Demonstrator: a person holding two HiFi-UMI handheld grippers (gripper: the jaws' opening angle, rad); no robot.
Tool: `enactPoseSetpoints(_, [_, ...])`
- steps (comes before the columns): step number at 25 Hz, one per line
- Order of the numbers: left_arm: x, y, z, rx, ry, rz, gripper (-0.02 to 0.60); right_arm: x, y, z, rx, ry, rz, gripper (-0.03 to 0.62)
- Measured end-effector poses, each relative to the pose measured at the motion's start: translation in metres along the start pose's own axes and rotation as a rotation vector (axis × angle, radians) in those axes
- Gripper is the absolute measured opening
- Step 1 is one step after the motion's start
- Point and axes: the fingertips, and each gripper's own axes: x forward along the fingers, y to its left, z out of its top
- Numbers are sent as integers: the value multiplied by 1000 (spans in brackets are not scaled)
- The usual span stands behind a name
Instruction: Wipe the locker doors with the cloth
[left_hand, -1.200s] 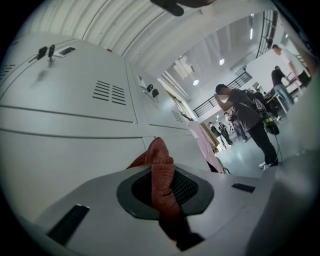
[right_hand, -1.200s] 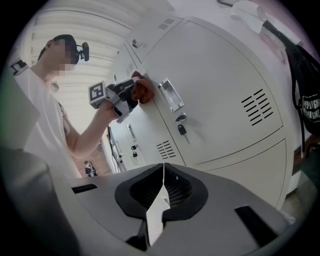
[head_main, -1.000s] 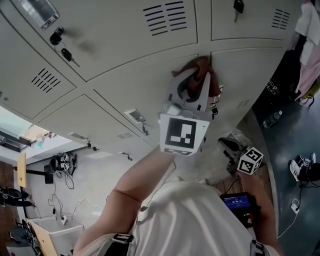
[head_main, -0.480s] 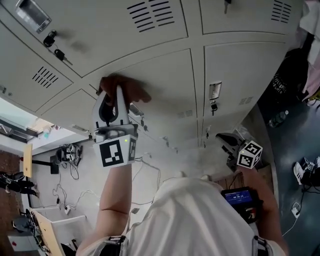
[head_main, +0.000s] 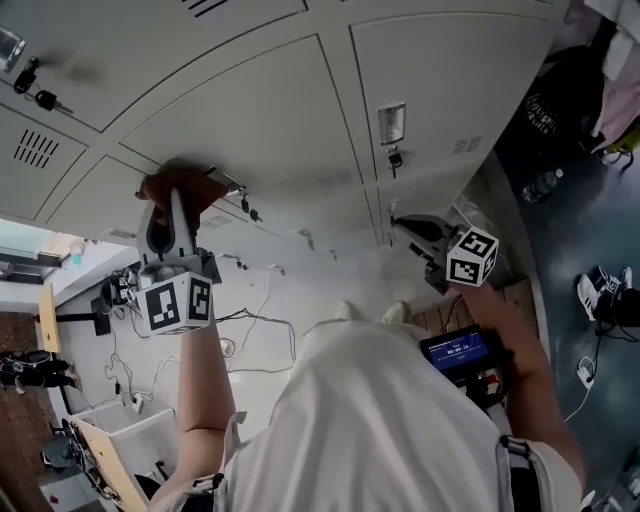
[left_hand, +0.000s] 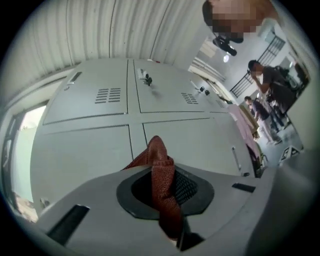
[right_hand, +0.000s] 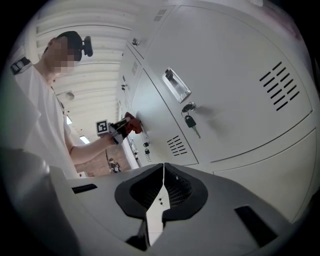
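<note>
The reddish-brown cloth is bunched against the grey locker door, at that door's left edge. My left gripper is shut on the cloth and holds it to the metal. In the left gripper view the cloth sticks up from between the closed jaws of that gripper, with locker doors just beyond. My right gripper hangs low at the right, near the lockers' base, away from the cloth. In its own view the right gripper is shut with nothing in it, and the left gripper shows far off with the cloth.
A recessed handle and a key in its lock sit on the door to the right. Another key hangs close to the right gripper. Cables, a bottle and shoes lie on the floor. Clothes hang at far right.
My left gripper has swept the cloth leftward across the door, from its right edge to its left edge. The right gripper has stayed low at the right.
</note>
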Motion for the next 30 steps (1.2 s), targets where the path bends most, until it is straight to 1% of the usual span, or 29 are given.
enactPoseSetpoints(2, [-12,-15,-17,-61,18,-54,38,3,0,10,-24,-31,-2,17])
enactPoseSetpoints(4, [-22,-27,-32,-98,25,-79,38,13,8,34,-81,-52,20,17])
enactPoseSetpoints(6, [-35,-41,-49,-130,44,-109,38,13,17,46,-119,-49,19,17])
enactPoseSetpoints(8, [-48,-58,-65,-131,65,-165,38,7,25,51,-134,-50,-7,17])
enactPoseSetpoints(11, [-57,-78,-75,-80,70,-255,38,7,34,57,-150,-69,-30,17])
enactPoseSetpoints(12, [-58,-83,-79,-82,72,-281,38,10,38,59,-156,-76,-28,17])
enactPoseSetpoints(14, [-61,-93,-91,-112,87,-332,38,17,45,62,-166,-87,-23,17])
enactPoseSetpoints(17, [-75,-115,-123,-139,149,-408,38,20,55,50,-151,-83,-32,17])
enactPoseSetpoints(19, [-80,-127,-145,-189,198,-428,38,18,60,41,-143,-80,-48,17])
enactPoseSetpoints(21, [-81,-135,-157,-247,230,-446,38,17,66,36,-143,-84,-65,17])
enactPoseSetpoints(22, [-82,-139,-161,-264,239,-460,38,16,69,34,-146,-87,-72,17])
enactPoseSetpoints(26, [-73,-156,-166,-290,223,-519,38,8,67,42,-187,-94,-112,17])
enactPoseSetpoints(28, [-68,-153,-168,-290,213,-525,38,10,65,42,-193,-95,-125,17])
enactPoseSetpoints(30, [-75,-144,-173,-285,234,-522,38,18,72,30,-167,-91,-121,17])
